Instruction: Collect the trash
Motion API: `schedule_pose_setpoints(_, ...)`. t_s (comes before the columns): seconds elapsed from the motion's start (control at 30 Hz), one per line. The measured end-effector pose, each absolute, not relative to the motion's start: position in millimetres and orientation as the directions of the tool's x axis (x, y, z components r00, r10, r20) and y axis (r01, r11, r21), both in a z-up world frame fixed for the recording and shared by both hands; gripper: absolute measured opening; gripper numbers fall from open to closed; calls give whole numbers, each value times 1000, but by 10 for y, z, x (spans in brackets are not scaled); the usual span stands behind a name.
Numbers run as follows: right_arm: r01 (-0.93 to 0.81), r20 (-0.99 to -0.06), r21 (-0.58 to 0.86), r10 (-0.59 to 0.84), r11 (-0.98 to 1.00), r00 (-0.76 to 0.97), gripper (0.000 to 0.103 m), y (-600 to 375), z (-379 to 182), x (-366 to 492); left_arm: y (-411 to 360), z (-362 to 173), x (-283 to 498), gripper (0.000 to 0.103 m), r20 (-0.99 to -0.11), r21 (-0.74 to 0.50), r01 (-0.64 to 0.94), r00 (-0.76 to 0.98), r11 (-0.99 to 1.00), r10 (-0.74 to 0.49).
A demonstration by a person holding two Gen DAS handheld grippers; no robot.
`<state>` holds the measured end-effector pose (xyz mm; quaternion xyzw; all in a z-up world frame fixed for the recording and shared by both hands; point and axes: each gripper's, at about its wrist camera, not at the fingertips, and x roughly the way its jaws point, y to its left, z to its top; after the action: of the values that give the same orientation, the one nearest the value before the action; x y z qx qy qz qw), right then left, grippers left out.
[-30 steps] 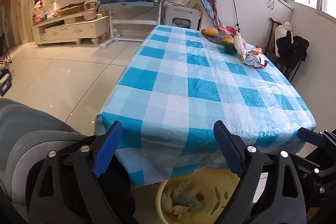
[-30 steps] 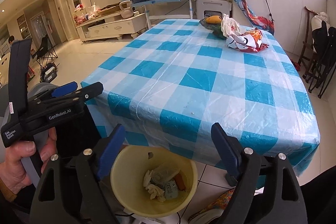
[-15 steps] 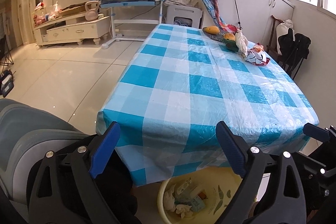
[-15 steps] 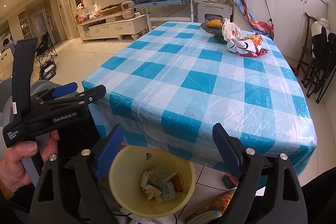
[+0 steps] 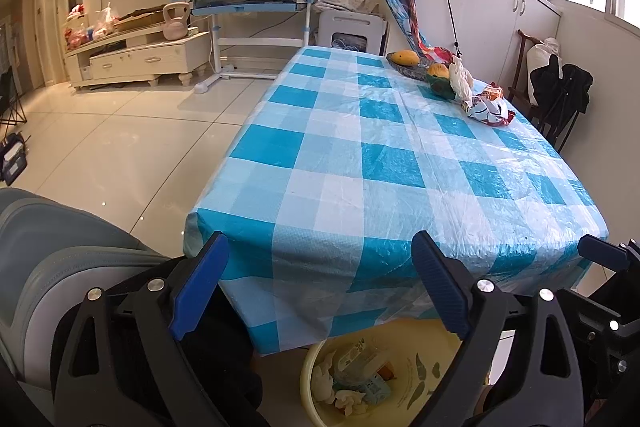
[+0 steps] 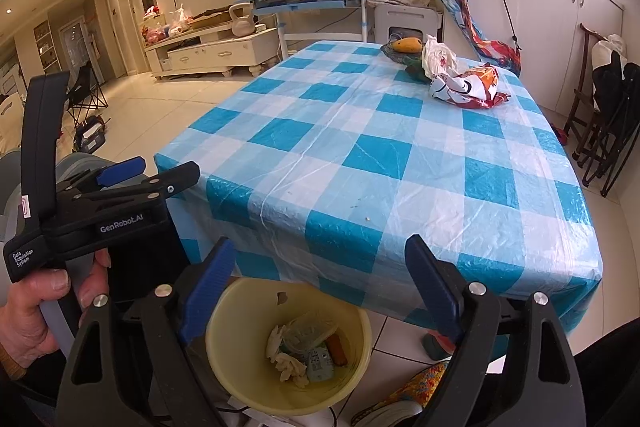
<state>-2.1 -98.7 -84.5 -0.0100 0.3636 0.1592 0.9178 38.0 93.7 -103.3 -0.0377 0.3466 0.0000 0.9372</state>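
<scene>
Little has shifted since a second ago: both grippers, left gripper [image 5: 320, 287] and right gripper [image 6: 318, 283], hang empty, jaws apart, above the yellow bin [image 6: 240, 375]; the crumpled wrapper [image 6: 466, 87] across the table [image 6: 360, 155] likely demands a long reach.

left gripper [image 5: 316, 283] agape, right gripper [image 6: 318, 285] agape

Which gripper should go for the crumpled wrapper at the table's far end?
Probably the right gripper: the wrapper lies toward its side, and its jaws are open and empty. The left gripper sits farther across.
</scene>
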Motion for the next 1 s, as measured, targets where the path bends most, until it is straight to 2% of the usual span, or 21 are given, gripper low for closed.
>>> schedule_pose_setpoints(1.0,-295,-675,94,279,951,683,84,-996,-859,-20,954,-1020,385,89,-651,-72,-30,758,997,-24)
